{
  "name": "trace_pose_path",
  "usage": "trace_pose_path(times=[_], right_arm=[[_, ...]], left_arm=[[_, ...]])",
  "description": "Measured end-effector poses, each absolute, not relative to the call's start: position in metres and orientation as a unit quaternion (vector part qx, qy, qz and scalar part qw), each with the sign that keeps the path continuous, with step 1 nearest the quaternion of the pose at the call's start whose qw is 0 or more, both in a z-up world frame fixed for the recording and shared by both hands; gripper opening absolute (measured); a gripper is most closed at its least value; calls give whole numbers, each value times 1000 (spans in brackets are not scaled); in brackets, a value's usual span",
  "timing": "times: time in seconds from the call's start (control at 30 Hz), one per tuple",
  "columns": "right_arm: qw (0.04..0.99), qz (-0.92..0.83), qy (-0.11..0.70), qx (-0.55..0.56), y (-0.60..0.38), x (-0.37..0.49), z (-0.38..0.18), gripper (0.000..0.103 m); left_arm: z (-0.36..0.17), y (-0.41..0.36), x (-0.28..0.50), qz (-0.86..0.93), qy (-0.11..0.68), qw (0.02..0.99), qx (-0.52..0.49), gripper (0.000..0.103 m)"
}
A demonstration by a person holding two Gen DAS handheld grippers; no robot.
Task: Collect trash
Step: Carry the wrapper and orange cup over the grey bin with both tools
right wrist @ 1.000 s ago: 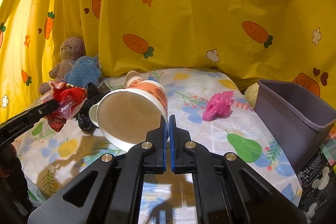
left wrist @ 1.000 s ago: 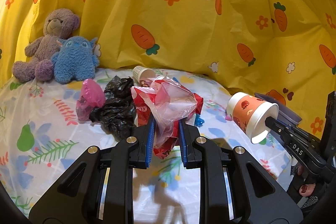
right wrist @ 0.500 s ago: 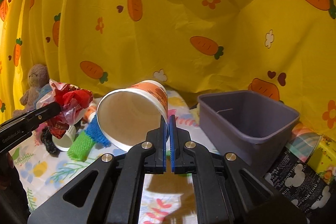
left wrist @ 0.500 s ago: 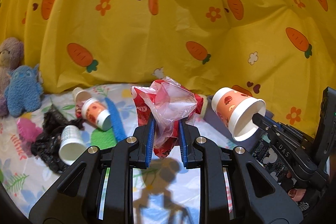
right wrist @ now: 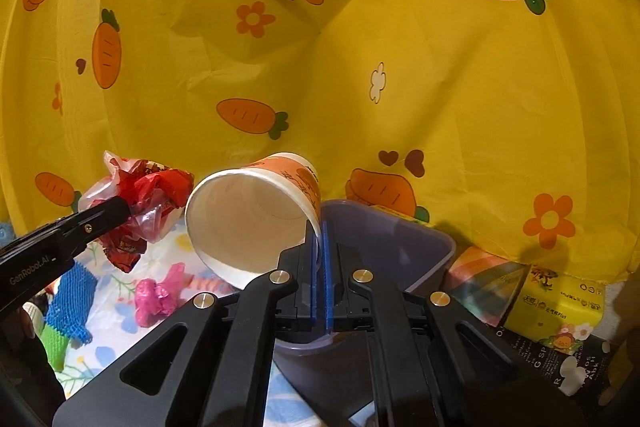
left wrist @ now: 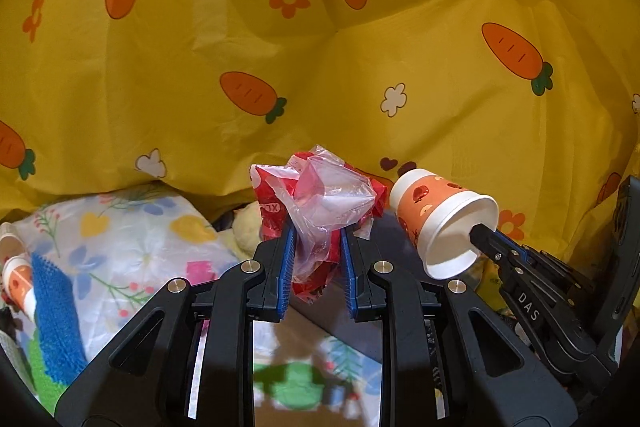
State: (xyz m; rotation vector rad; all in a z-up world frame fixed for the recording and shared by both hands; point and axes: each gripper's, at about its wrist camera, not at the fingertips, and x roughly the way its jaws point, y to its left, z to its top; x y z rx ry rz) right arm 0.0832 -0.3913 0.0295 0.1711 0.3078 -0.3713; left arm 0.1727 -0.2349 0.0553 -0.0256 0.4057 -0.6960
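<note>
While the left jaws pinch the crumpled plastic wrapper, the right jaws clamp the paper cup rim

3 paper cups, 1 bin, 2 grippers.

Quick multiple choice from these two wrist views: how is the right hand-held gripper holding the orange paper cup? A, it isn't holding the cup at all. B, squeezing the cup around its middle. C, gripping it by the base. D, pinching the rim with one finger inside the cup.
D: the right hand-held gripper is shut on the rim of the orange paper cup, and the left wrist view shows one finger reaching into its mouth.
</note>
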Motion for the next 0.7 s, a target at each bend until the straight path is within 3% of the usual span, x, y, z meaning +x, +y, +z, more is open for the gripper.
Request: trace_pose_path(times=[0.7], right_arm=[[950, -226, 196, 90, -420, 109, 3, 4]], left_arm=[[9, -298, 227, -398, 269, 877, -20, 21]])
